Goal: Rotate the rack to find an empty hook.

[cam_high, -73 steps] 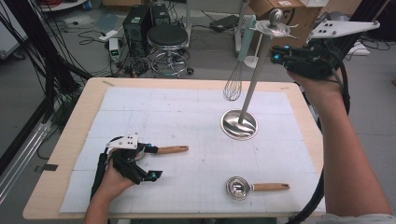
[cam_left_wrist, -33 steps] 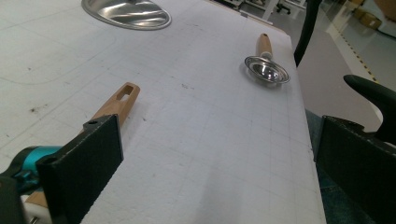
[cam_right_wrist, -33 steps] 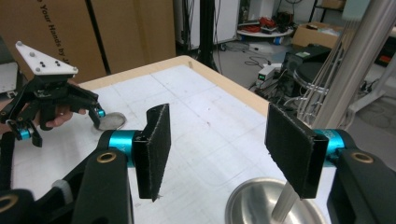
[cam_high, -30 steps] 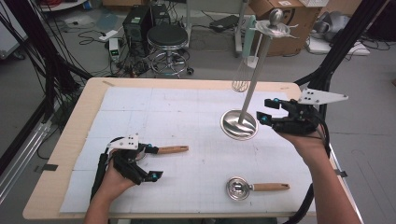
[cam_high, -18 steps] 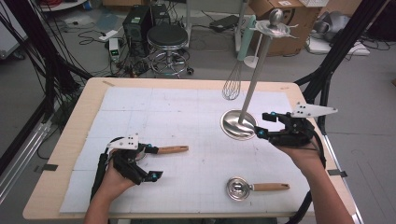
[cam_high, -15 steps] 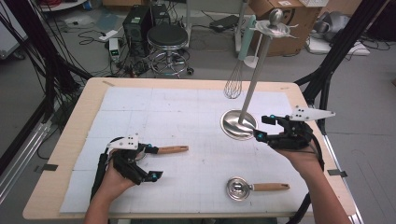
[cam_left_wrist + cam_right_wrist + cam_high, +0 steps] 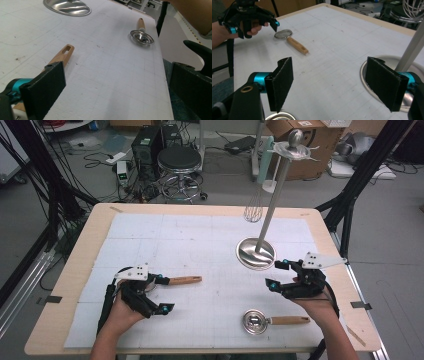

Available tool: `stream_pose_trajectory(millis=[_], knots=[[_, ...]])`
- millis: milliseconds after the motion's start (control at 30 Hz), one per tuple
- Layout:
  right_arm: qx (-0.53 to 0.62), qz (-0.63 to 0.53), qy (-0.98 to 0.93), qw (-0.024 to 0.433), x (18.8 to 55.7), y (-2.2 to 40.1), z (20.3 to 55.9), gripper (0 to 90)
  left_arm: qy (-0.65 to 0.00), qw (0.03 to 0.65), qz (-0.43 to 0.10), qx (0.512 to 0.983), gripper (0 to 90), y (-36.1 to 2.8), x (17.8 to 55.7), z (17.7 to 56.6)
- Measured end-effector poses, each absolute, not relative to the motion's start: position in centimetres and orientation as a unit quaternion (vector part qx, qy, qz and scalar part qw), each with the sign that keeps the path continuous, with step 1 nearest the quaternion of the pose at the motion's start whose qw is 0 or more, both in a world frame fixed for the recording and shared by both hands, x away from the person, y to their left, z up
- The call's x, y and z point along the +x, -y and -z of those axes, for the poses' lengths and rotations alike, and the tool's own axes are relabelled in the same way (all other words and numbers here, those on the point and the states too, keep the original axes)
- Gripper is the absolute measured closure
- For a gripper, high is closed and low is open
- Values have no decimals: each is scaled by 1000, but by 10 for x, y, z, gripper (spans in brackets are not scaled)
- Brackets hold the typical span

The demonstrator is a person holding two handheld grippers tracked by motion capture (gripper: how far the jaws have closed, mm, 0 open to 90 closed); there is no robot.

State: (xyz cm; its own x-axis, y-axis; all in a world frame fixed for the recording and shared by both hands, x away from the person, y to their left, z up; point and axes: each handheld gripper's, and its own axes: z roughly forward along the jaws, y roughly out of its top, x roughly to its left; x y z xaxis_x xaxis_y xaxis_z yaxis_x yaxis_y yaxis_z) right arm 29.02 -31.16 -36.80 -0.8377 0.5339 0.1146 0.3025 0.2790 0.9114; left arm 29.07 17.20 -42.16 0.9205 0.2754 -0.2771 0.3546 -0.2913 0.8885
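On the desk's (image 7: 210,215) left side, the left tongs (image 7: 150,295) are resting spread beside a wooden-handled strainer (image 7: 182,280), gripping nothing. Further right, the right tongs (image 7: 277,274), whose jaws have just been opening with nothing between them, are hovering above the small ladle (image 7: 272,321) near the front edge. It is looking light and stiff, its steel bowl likely slippery, so the wooden handle is offering the surest hold.

light: even, bright overhead | shadows: soft — faint | blur: slight — gripper views
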Motion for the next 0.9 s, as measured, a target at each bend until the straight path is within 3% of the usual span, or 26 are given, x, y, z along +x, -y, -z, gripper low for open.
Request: stream_pose_trajectory(millis=[500, 900], knots=[[238, -524, -813, 86, 274, 287, 398, 183, -196, 562, 36, 803, 18, -171, 290, 422], [258, -533, -801, 86, 270, 292, 408, 170, -193, 574, 42, 795, 18, -171, 290, 422]])
